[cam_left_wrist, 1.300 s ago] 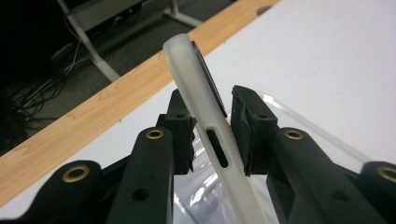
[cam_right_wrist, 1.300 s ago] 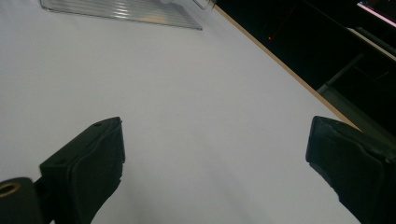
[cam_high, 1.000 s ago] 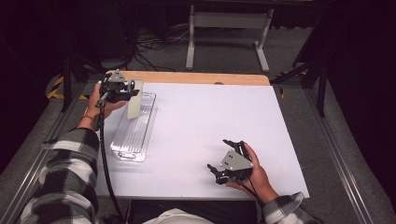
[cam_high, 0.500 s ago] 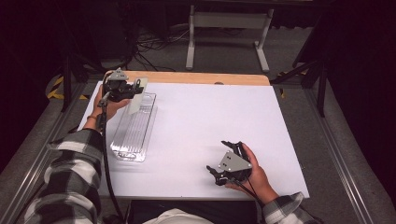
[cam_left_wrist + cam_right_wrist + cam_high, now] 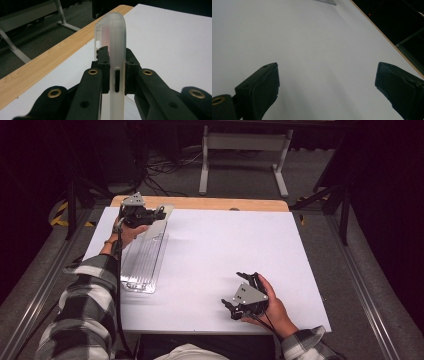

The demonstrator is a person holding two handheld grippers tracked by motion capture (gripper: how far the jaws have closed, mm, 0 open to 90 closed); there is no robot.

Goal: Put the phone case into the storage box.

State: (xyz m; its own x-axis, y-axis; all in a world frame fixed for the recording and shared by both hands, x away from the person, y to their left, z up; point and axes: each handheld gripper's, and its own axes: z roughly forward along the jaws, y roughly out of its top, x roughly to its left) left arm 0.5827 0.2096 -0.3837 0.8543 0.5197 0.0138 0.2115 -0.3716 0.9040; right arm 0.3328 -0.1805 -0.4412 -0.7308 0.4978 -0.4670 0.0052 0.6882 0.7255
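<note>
A: What is gripped by the left gripper (image 5: 113, 75)?

B: A translucent, frosted soft-plastic phone case (image 5: 112, 42) is clamped edge-on between its black jaws, which have just been closing on it. In the high view the case (image 5: 161, 212) is carried at about eleven o'clock on the white table (image 5: 225, 245), just past the far end of a clear ribbed plastic tray (image 5: 144, 260).

A: How far along is the work judged to be?

B: The pick-up looks done; the case is off the tray, and a placement is still owed.

A: And the hands?

B: The left forearm is stretched forward. The right gripper (image 5: 239, 296) is rested at five o'clock, jaws spread wide over bare table, nothing held.
</note>
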